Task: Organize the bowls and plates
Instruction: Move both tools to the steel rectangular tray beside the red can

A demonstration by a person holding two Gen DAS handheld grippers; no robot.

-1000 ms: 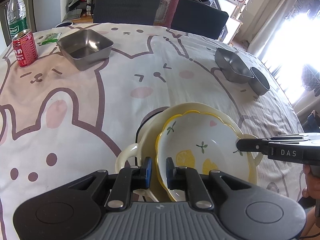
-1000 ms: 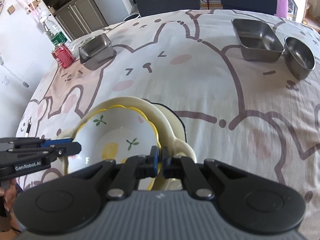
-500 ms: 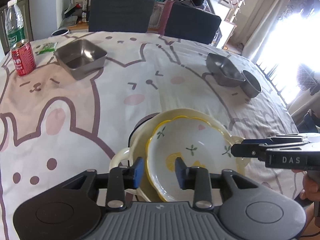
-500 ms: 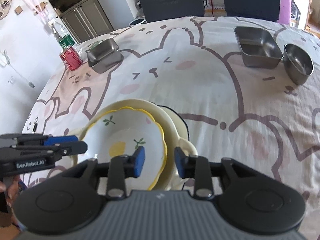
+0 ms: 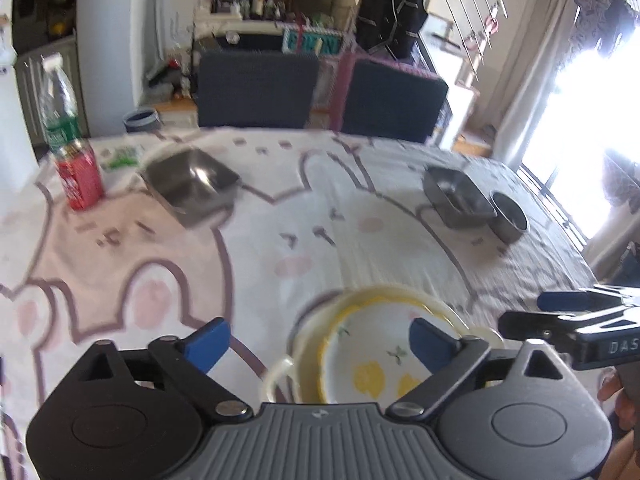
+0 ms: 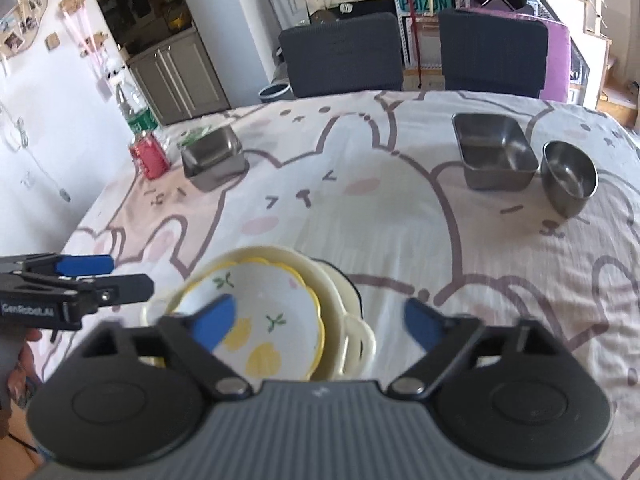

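Spanning the near foreground, left tongs (image 5: 320,340) stand wide apart, blue pads clear of everything, holding nothing. Right tongs (image 6: 318,322) likewise wide, holding nothing; left pad overlaps the dishes in view only.

Stack, near edge of counter (image 6: 400,208), between both tongs:
- lemon plate (image 6: 264,316): white, scalloped yellow rim, lemon slices and green sprigs; topmost, nested.
- cream dish (image 6: 340,300): pale yellow, loop handles at either side; carries the lemon plate.
- dark item under the cream dish, only an edge showing; kind cannot be told.

Counter covering: bunny tablecloth (image 5: 320,240), white and pink with brown outlines, wrinkled toward the right edge.

Middle of counter: bare cloth, open from the stack to the far items.

Far left corner:
- square steel pan (image 6: 214,156), empty, set at an angle.
- red can (image 6: 150,158), upright, just beside the pan toward the left edge.
- water bottle (image 6: 134,114), green label, upright, just behind the can.
- green packet (image 5: 120,156), flat, behind the pan.

Far right side:
- rectangular steel tray (image 6: 494,156), empty.
- round steel bowl (image 6: 570,178), empty, just beside the tray toward the right edge; contact cannot be told.

Beyond the far edge: two dark chairs (image 6: 340,54), side by side; cabinets and shelves behind. Left-wrist view is motion-blurred.
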